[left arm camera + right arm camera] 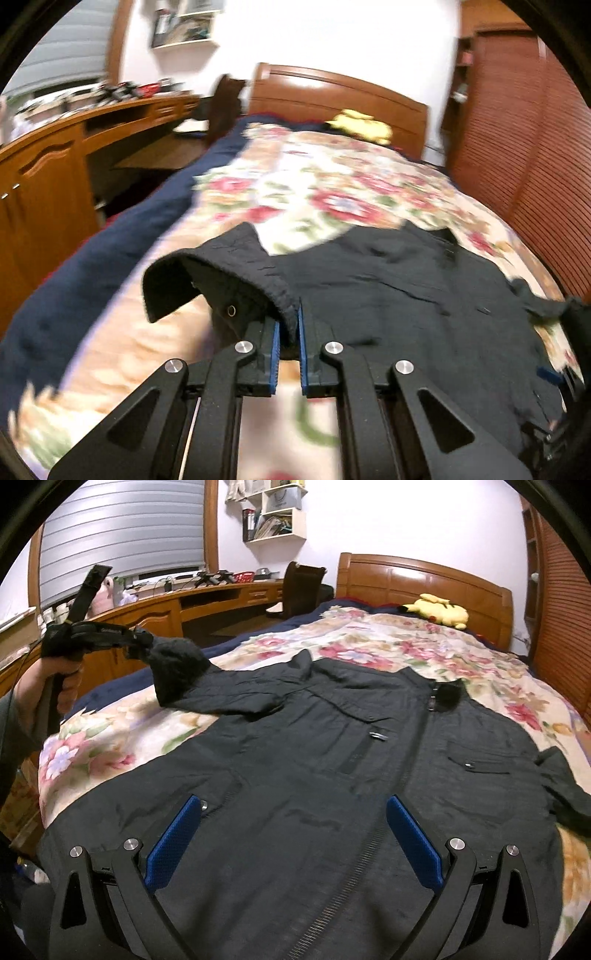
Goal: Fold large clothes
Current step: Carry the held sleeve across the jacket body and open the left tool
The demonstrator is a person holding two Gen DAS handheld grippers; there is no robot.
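A bedroom: a bed [110, 734] under a floral cover, wooden headboard [424, 579] at twelve o'clock, louvred wardrobe doors [565, 627] tight along three o'clock, and a long wooden desk [207, 598] curving away at ten o'clock with open floor between it and the bed. A yellow plush toy [439, 611] sits up by the headboard, well apart from the action.

The black jacket [332, 775] lies front up, its zip line running from six toward one o'clock, collar toward the headboard, hem at the near edge. Bare cover shows above the collar and to the left.

The left gripper [288, 332] has its fingers [274, 343] pinched shut on the cuff of the left sleeve [236, 694], which stretches out toward nine o'clock and lifts clear of the cover at that end. The right sleeve [565, 794] lies crumpled at three o'clock near the bed's edge.

The right gripper [295, 842] hovers over the lower jacket front, fingers spread wide, gripping nothing.
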